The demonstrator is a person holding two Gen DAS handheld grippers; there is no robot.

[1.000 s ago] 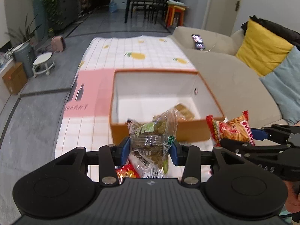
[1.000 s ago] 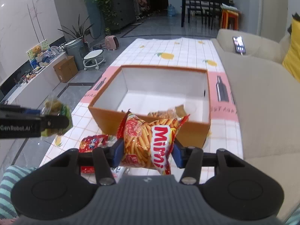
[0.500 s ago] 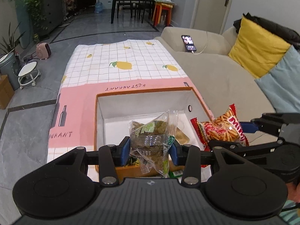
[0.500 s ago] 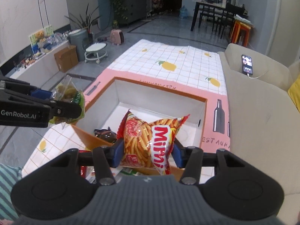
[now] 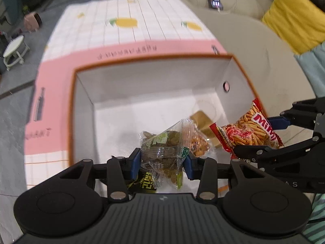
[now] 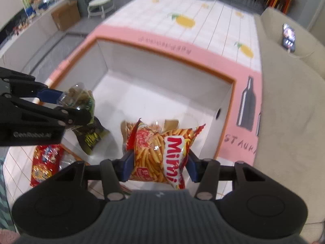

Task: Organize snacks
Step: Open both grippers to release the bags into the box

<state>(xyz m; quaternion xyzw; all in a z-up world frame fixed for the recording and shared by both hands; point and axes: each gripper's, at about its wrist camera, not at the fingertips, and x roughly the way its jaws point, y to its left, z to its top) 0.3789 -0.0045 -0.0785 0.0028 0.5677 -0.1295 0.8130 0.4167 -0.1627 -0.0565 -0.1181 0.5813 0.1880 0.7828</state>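
The left tongs [image 5: 162,160] are closed on a clear, crinkly pouch [image 5: 162,152] of dark green-brown dried fruit, its blue pads pinching the film from both sides at lower centre of the left view. The right tongs [image 6: 159,162] are likewise clamped on a glossy red-and-orange Mimi bag [image 6: 160,152] printed with thin fried sticks, held upright between blue pads at lower centre of the right view. Both packs hang over the open box [image 5: 142,61], a rectangular carton with smooth white inner walls, an orange rim and a round hole in its right wall. On the box floor, just past the pouch, lie a clear packet [image 5: 198,142] of orange-brown bits and a tan block [image 5: 203,120]; a black-and-yellow foil pack [image 6: 91,138] leans at the near left corner. Outside the box, at lower left of the right view, a shiny red packet [image 6: 44,162] lies flat on the desk [image 6: 213,16], which wears a white gridded cloth with lemons and a pink band. A beige sofa [image 6: 288,101] fills the right side, a phone [image 6: 288,37] resting on it.
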